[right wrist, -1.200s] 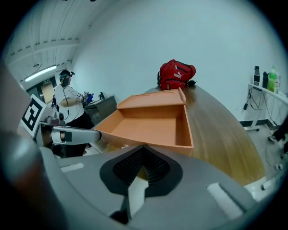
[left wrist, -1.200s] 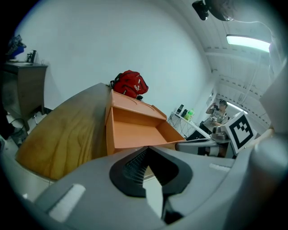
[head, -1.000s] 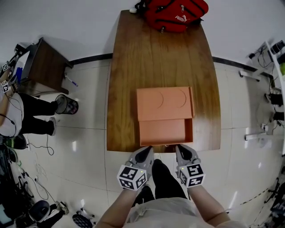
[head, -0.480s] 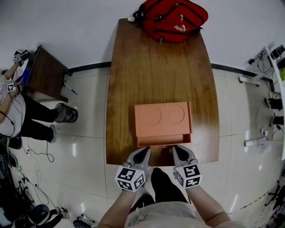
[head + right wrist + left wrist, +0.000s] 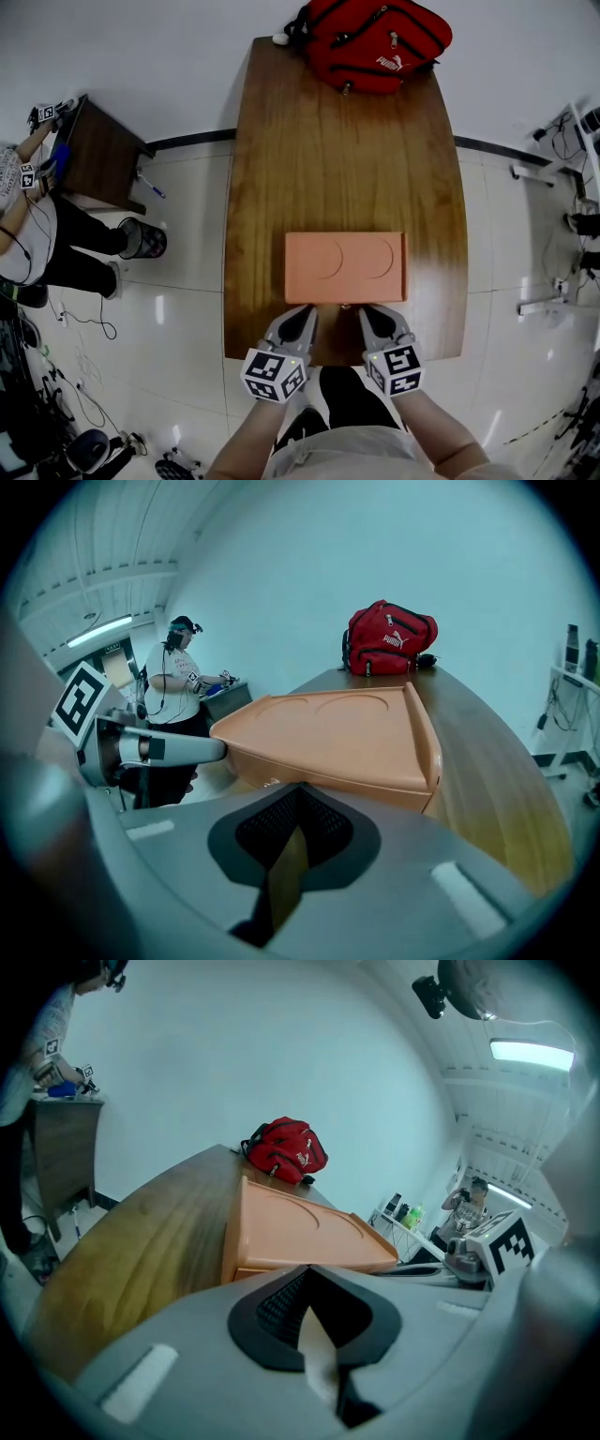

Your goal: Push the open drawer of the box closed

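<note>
The orange box lies on the wooden table, near its front edge. Its drawer sits pushed in, the front about flush with the box body. Both grippers are side by side just before that front face. The left gripper is shut and points at the left part of the front. The right gripper is shut and points at the right part. In the left gripper view the box fills the space right beyond the shut left gripper. The right gripper view shows the box close ahead of the right gripper.
A red backpack lies at the table's far end. A small dark side table, a waste bin and a person are to the left on the tiled floor. White stands and cables are to the right.
The drawer has slid from well open to fully into the box. Both grippers have moved forward with it, staying shut at its front.
</note>
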The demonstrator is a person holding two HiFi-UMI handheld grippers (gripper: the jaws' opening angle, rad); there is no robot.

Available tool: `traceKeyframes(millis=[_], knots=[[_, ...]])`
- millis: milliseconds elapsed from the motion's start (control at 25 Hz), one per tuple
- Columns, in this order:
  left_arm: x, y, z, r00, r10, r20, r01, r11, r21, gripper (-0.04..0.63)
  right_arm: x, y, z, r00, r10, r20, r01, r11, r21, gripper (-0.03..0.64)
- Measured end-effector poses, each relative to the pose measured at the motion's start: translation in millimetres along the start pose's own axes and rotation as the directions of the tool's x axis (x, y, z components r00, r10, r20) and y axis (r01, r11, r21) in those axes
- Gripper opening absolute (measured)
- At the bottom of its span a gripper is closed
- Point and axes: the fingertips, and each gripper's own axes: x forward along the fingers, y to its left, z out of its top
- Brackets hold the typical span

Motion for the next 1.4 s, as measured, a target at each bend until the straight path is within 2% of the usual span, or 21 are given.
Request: traceKeyframes(millis=[320,560,680,840,960,1200,1400], knots=[[-5.0,0.7,-0.7,1.000,0.014,0.003,-0.014,1.000,-0.017,0.008,-1.5,3.0,2.0,1.000,0.009,0.006,-0.009,1.000,0.001,0.006],[-40.7,-22.7,14.9,0.997,-0.002,0.083,0.002,1.000,0.007,0.008,-53.1,15.5,40.6,0.987,-0.027,0.158,0.033,0.999,-0.035,0.006],[-70.6,-47.5,31.6,0.988,-0.033,0.149,0.026,0.999,0.046,0.008,-86.7,30.3,50.9,0.977,-0.039,0.210,0.055,0.996,-0.071,0.006],[-115.5,-84.6,38.3,0.975,-0.076,0.209,0.054,0.993,0.105,0.008,-128.2,57.9,43.4,0.967,-0.052,0.248,0.078,0.992,-0.097,0.006],[-155.3,-105.6,31.4,0.967,-0.090,0.237,0.054,0.987,0.152,0.008,-160.1,84.8,36.1,0.961,-0.058,0.271,0.091,0.990,-0.110,0.006],[-246.7,-135.6,7.9,0.950,-0.099,0.296,0.026,0.970,0.244,0.008,-224.1,145.8,14.6,0.925,-0.052,0.375,0.113,0.983,-0.143,0.006],[-315.6,-159.8,-22.0,0.936,-0.121,0.330,0.021,0.956,0.291,0.008,-277.4,195.9,-17.7,0.907,-0.063,0.416,0.131,0.982,-0.137,0.006]])
